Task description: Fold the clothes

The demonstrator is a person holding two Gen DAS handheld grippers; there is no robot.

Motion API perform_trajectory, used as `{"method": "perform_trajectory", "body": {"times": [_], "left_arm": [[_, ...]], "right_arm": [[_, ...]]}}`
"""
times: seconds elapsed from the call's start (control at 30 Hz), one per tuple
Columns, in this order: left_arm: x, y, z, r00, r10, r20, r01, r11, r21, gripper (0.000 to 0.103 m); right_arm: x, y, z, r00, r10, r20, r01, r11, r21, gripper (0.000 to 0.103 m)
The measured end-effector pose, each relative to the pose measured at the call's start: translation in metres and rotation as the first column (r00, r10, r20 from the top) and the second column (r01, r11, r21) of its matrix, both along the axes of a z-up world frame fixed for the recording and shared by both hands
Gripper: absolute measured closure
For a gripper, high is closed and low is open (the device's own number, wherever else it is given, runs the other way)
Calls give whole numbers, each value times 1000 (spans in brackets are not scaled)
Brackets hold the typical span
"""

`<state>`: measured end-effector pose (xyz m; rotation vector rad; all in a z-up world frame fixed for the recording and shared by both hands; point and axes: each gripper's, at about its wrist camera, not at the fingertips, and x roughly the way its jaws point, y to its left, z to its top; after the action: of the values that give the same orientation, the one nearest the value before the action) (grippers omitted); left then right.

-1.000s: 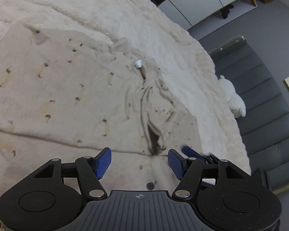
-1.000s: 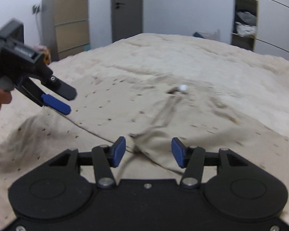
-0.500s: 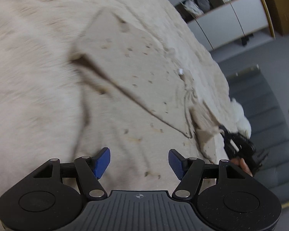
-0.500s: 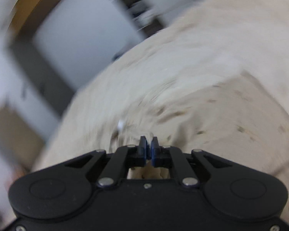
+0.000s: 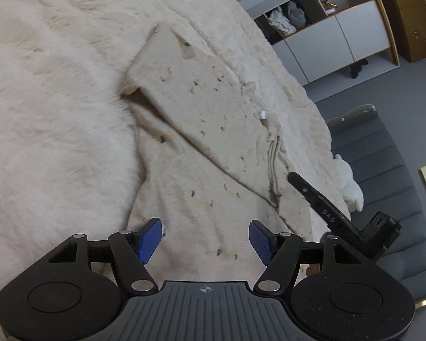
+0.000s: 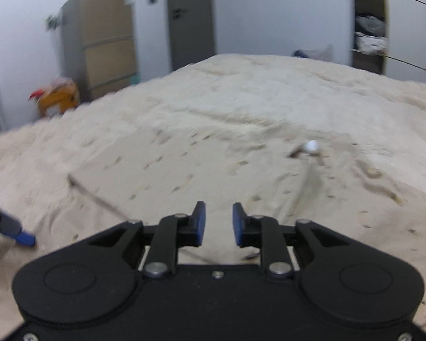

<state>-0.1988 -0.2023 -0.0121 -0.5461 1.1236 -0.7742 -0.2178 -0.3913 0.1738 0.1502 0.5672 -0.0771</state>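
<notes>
The beige shirt (image 5: 213,130) lies on the fluffy bed cover (image 5: 56,99), one side flapped over so a straight fold edge runs diagonally across it. Left claw (image 5: 204,240) is spread wide above the lower hem, gripping nothing. Right claw (image 6: 218,223) is partly spread, empty, beside that fold. Lots of bare cover left of the shirt.

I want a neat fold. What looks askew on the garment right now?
The folded-over panel of the cream patterned garment lies diagonally, and its corner curls up off the fluffy bedspread. A small white tag sticks out near the bunched seam. Nothing looks damaged.
</notes>
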Motion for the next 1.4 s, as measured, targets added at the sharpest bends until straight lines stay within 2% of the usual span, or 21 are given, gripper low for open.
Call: {"method": "perform_trajectory", "body": {"times": [0.13,0.27,0.33,0.4,0.47,0.5,0.6,0.67,0.77,0.93,1.0,1.03,1.07,1.1,1.27,1.3,1.33,1.37,1.4], "left_arm": [[16,-35,21,997,-50,54,49,998,28,40],[25,-78,31,989,-99,112,92,993,69,36],[29,-101,34,982,-123,141,111,990,92,35],[32,-123,36,975,-147,169,129,985,116,35],[35,-146,39,965,-172,196,146,979,141,35],[37,-157,40,960,-184,209,154,976,153,35],[42,-191,44,943,-222,248,177,965,191,33],[56,-225,44,932,-247,264,193,958,212,32],[79,-275,42,924,-261,279,197,951,238,32],[95,-342,30,901,-287,326,158,916,369,34],[95,-353,24,894,-293,339,142,903,405,46],[94,-352,23,894,-284,346,129,904,409,68],[94,-351,22,894,-275,353,115,904,412,94],[94,-350,21,894,-266,360,102,904,415,102],[92,-347,16,891,-223,395,37,903,428,101],[90,-348,16,888,-238,394,40,893,449,100],[89,-350,16,884,-255,392,44,880,472,95],[87,-350,17,883,-264,387,48,872,487,78],[86,-349,19,883,-272,382,51,865,499,68]], "right_arm": [[-34,-47,3,994,-110,-19,110,994,9,74],[-66,-114,-10,953,-290,-84,292,956,12,73],[-75,-144,-26,932,-330,-147,335,942,9,73],[-82,-170,-46,904,-360,-231,368,930,-10,78],[-87,-189,-69,850,-389,-355,396,916,-56,89],[-95,-195,-73,849,-385,-363,400,916,-34,89],[-118,-205,-68,877,-377,-299,408,911,49,86],[-132,-209,-62,884,-404,-233,429,901,67,71],[-139,-213,-61,887,-427,-177,446,891,82,65],[-135,-224,-77,889,-434,-148,451,885,115,65],[-135,-224,-83,890,-429,-152,446,888,107,65],[-138,-224,-84,891,-428,-153,445,889,106,65],[-141,-223,-85,891,-428,-152,446,888,109,65],[-143,-223,-85,891,-428,-150,446,888,115,65],[-150,-225,-86,891,-429,-149,448,885,128,65],[-153,-228,-88,892,-426,-149,445,885,138,65],[-155,-229,-88,894,-423,-148,443,885,146,65],[-159,-231,-87,894,-425,-144,444,883,153,65],[-164,-233,-86,891,-432,-138,451,877,164,65]]}}
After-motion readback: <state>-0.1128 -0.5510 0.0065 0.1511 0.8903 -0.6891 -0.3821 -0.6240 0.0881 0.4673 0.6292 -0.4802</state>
